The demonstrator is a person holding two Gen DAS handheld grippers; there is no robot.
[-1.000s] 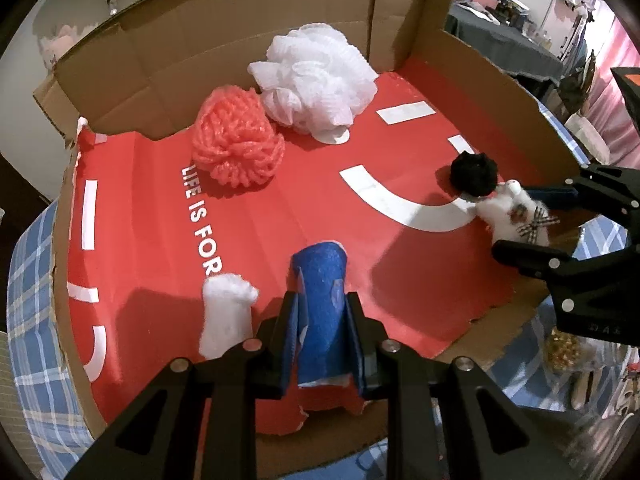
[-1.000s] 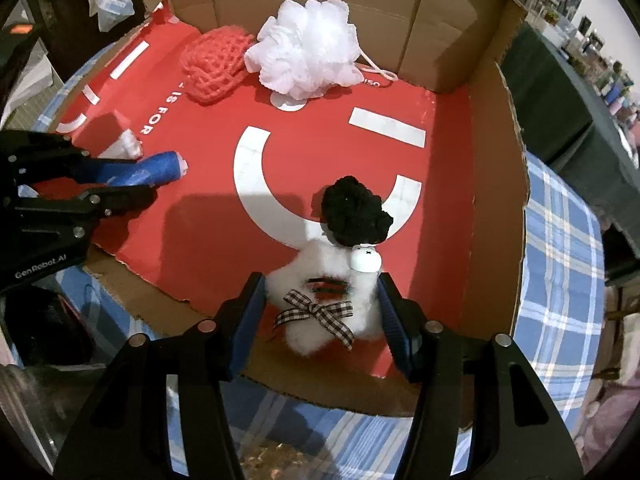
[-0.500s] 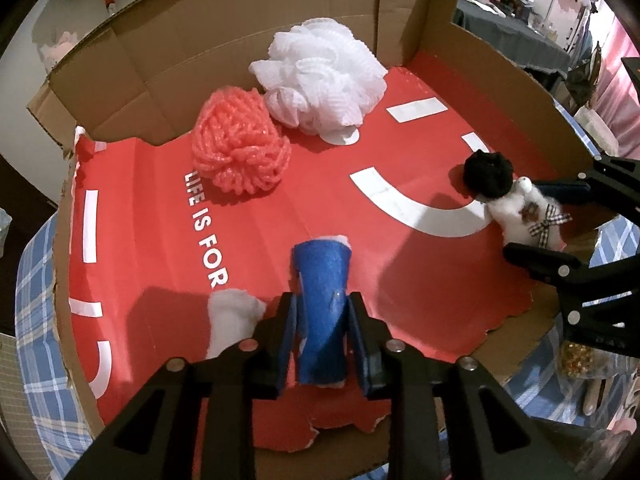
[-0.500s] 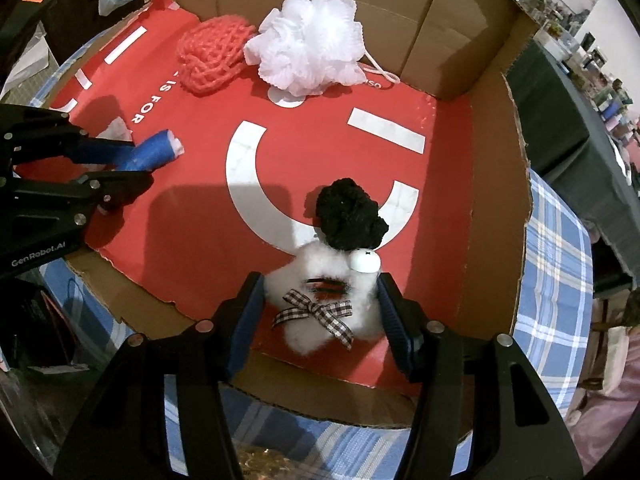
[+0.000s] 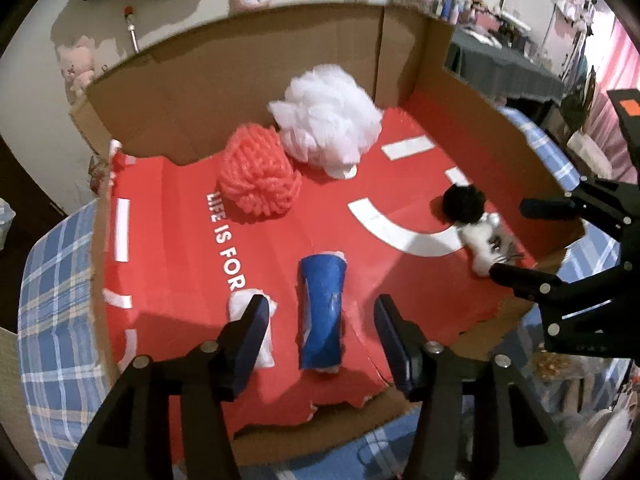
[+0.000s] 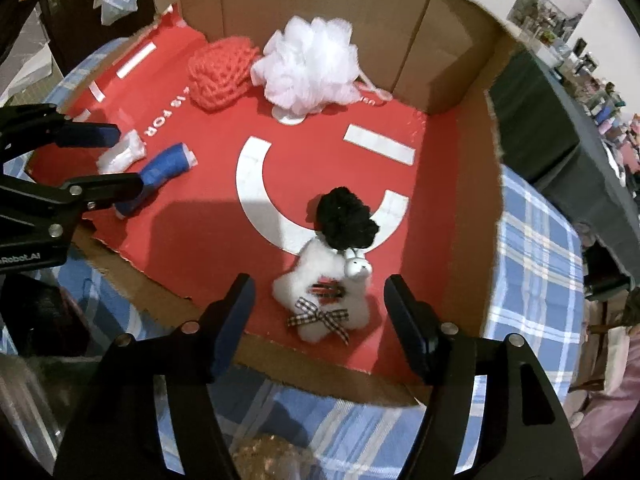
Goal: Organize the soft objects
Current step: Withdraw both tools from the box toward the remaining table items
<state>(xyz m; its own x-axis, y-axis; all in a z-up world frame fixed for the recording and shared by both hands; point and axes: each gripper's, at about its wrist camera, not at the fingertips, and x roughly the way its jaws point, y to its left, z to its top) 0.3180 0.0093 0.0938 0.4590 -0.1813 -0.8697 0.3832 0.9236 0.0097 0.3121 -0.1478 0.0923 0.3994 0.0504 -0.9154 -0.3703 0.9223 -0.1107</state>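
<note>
I am opening my left gripper over the near left part of the cardboard box; its jaws are spreading and the pads are standing clear of the blue roll, which is lying between them on the red liner, released. A small white soft piece is lying just beside the roll, toward the left edge, partly behind the left finger. I am also opening my right gripper at the near right corner of the box; its jaws are spreading, and the white plush toy with the checked bow is lying between them untouched, its top against the black pom-pom. At the far wall, the coral knitted ball and the white mesh puff are sitting side by side, touching. In my judgement, the step in hand is the release of two placed items. The next move calls for lifting both grippers straight up, clear of the soft pieces, so that no finger is dragging the roll or the plush out of position.
</note>
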